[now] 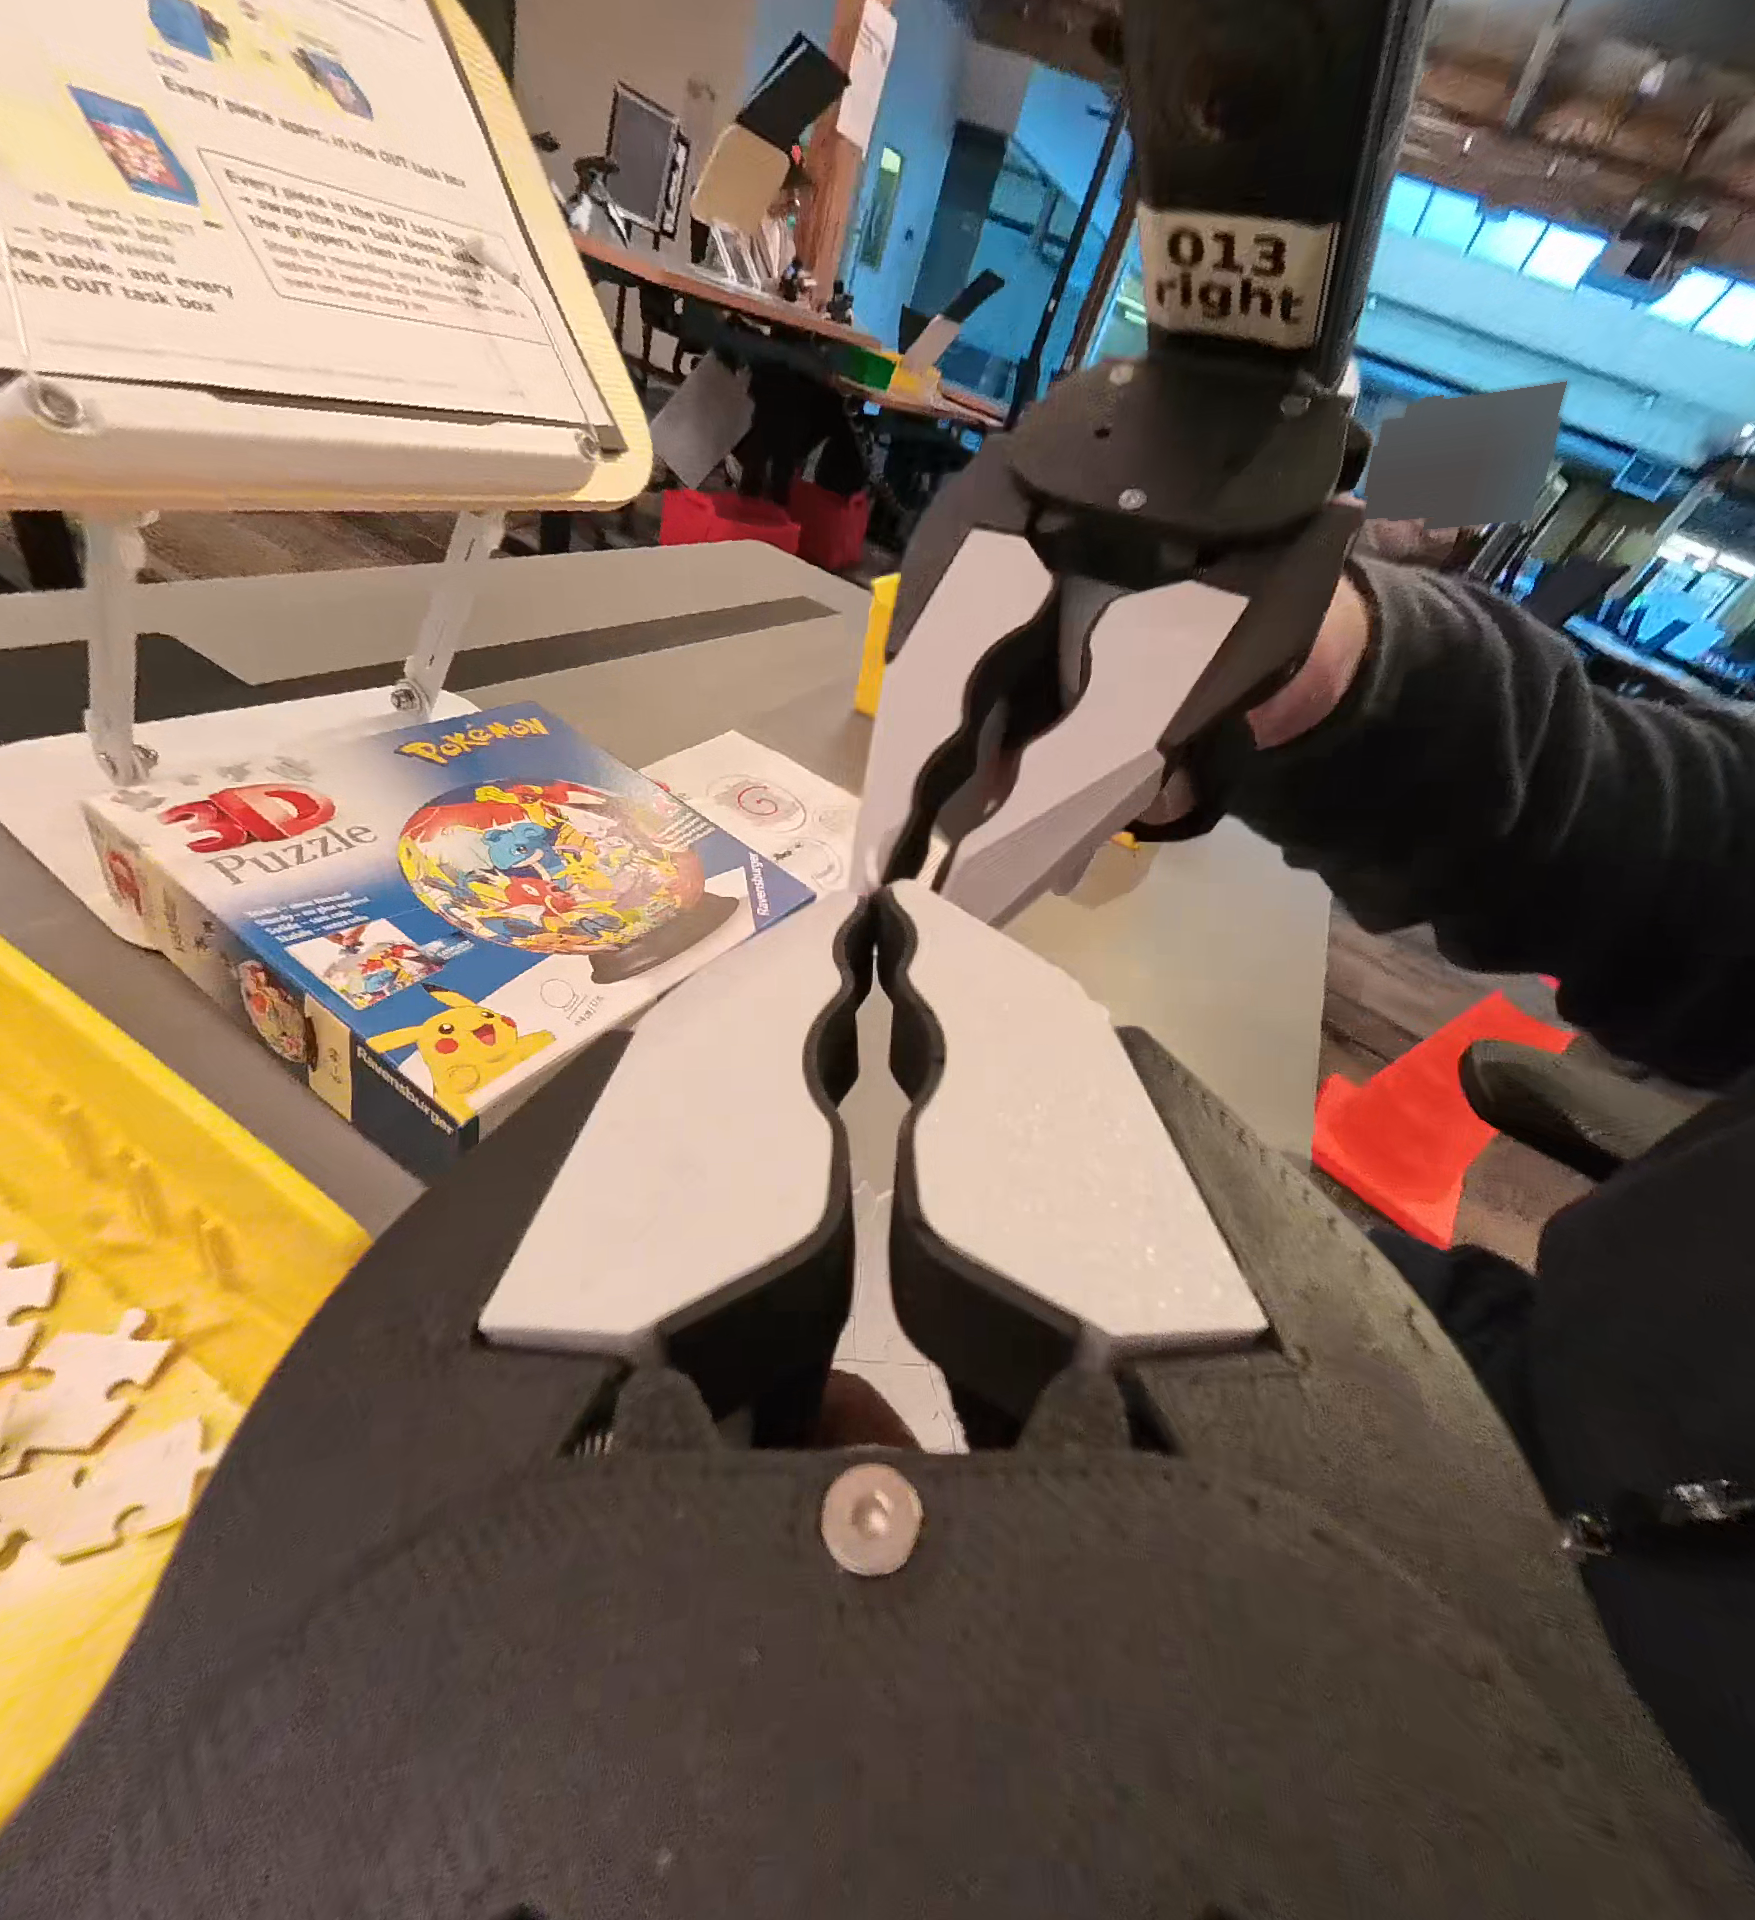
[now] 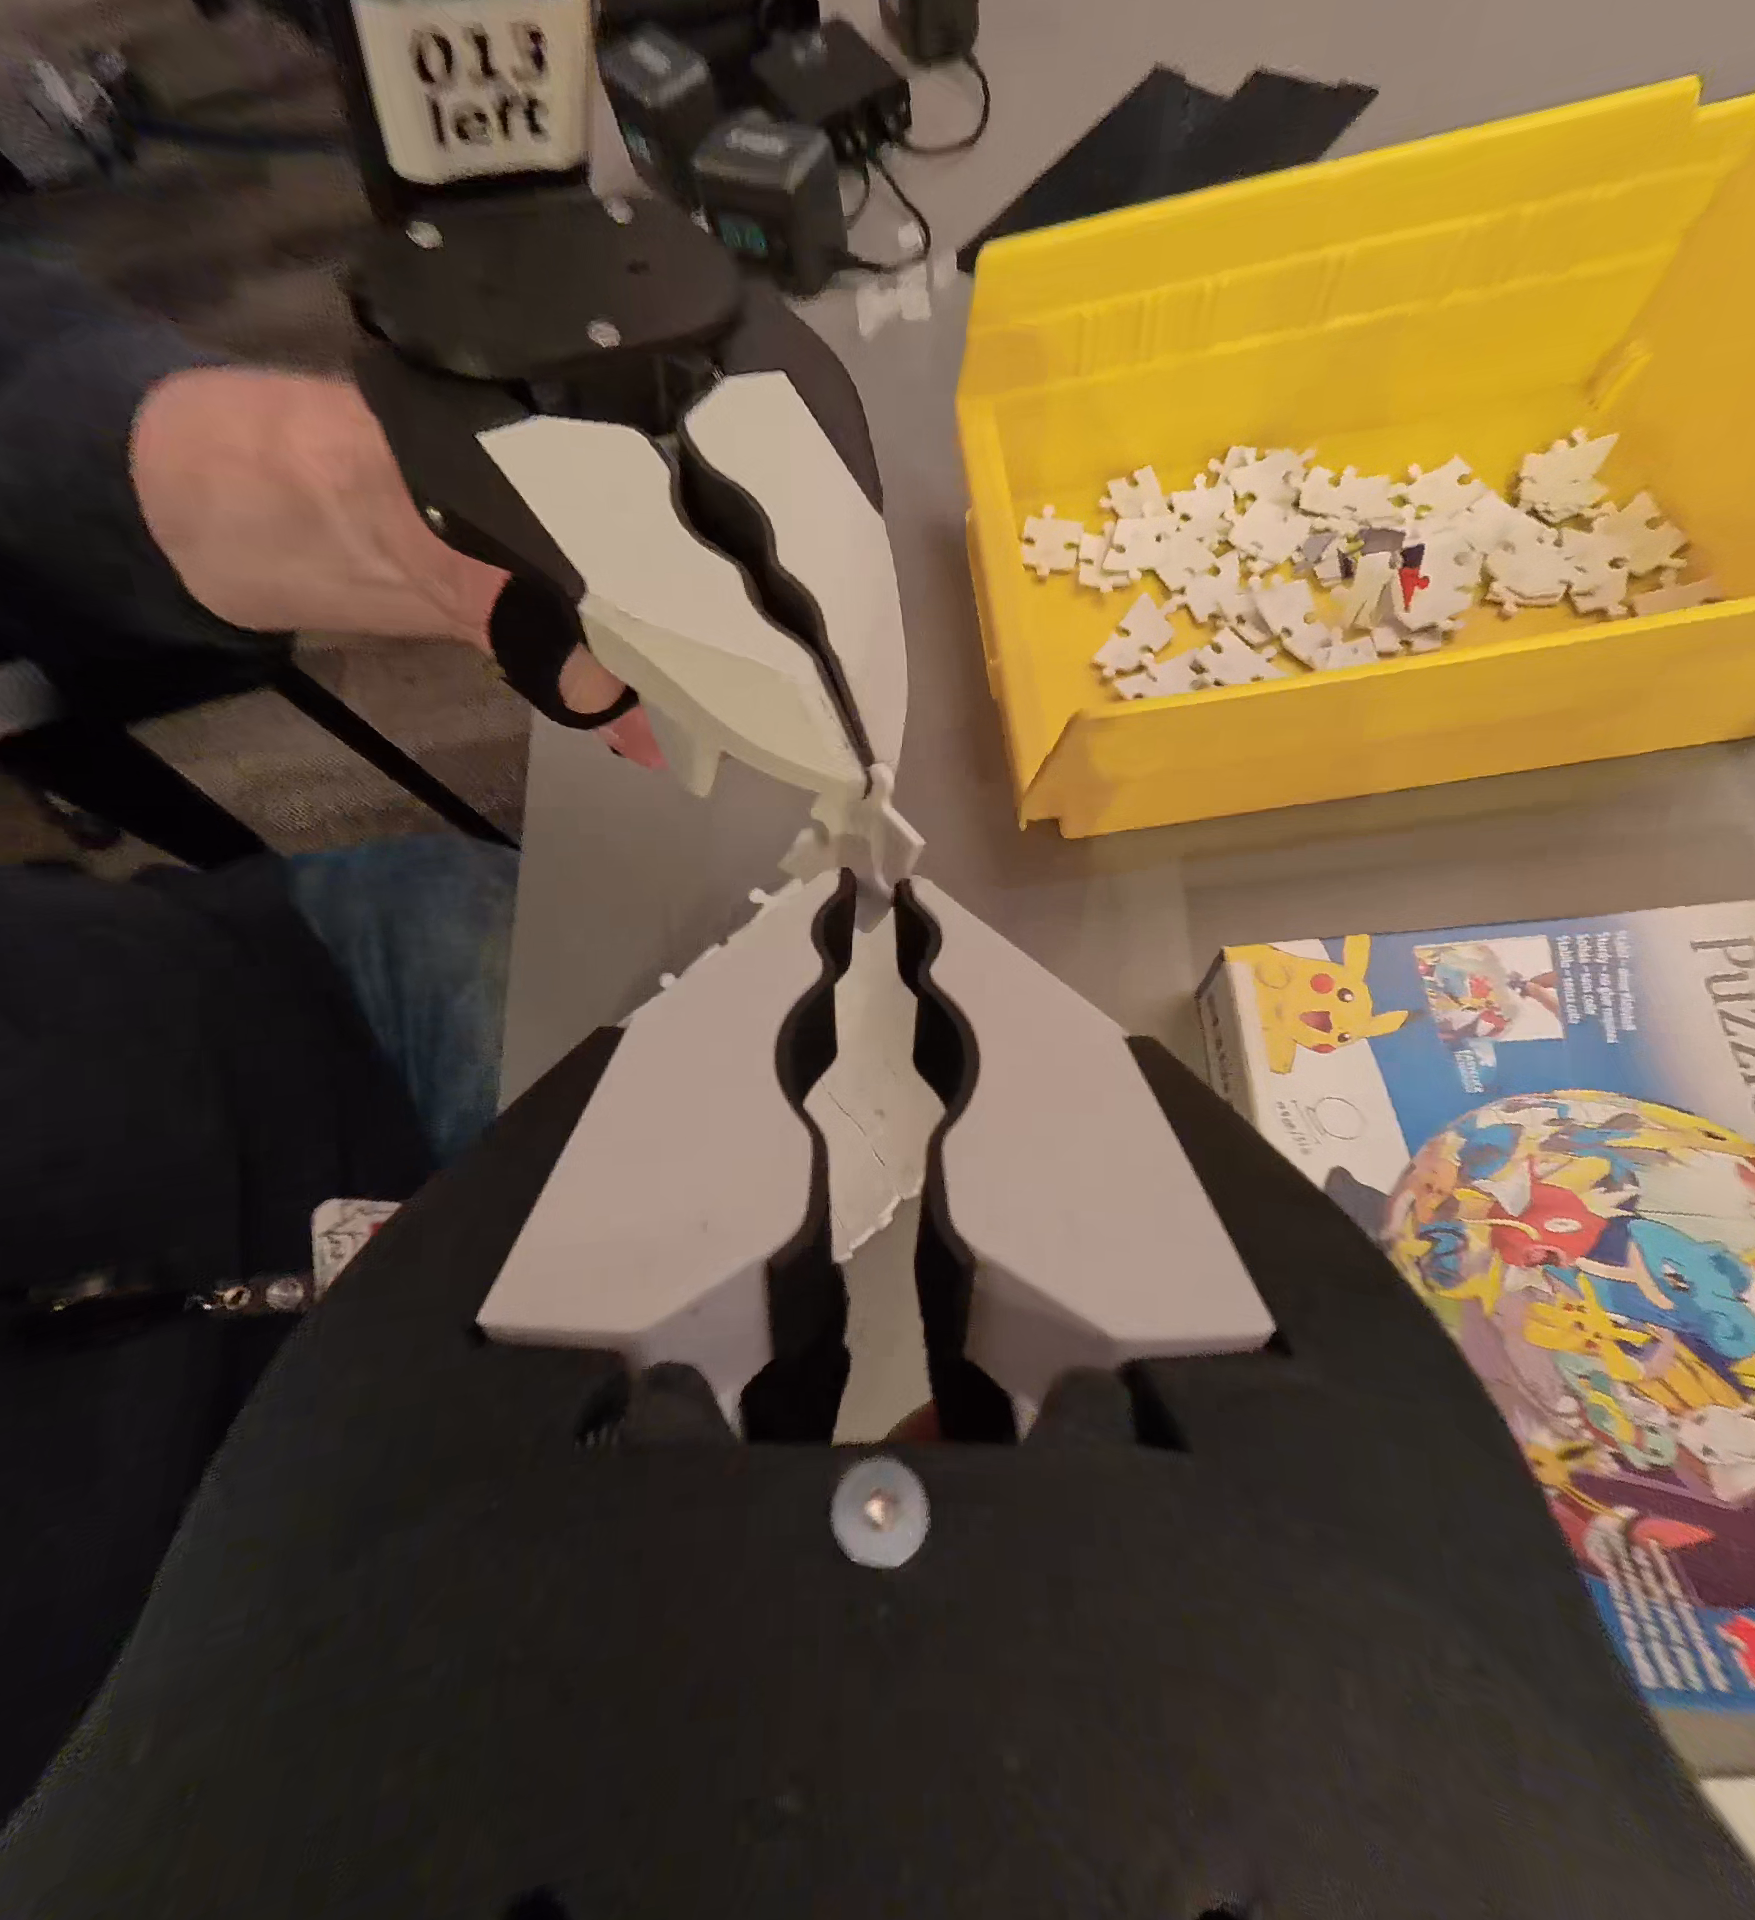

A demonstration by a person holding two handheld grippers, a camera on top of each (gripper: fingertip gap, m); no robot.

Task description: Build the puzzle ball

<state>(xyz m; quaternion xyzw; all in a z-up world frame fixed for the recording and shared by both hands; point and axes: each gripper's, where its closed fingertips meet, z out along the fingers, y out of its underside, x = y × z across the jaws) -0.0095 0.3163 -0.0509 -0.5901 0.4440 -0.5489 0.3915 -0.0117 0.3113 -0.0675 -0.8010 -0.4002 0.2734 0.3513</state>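
Above a grey table, 2 hand-held tools met tip to tip, each pinching white puzzle pieces. The left tool, gripped by a hand in a fingerless black glove, had its fingers pressed together on a small white puzzle piece that stuck out past its tips. The right tool was nearly closed on a larger curved section of joined pieces, visible in the narrow gap between its fingers and past the left finger's outer edge; the small piece touched or nearly touched that section at the tips. In the left wrist view the left tool and right tool almost touched, and the pieces were mostly hidden there. A yellow bin on the table held a heap of loose pieces, mostly white side up. The puzzle box, printed with a colourful ball, lay flat beside the bin. A tilted instruction board stood on a white stand behind the box.
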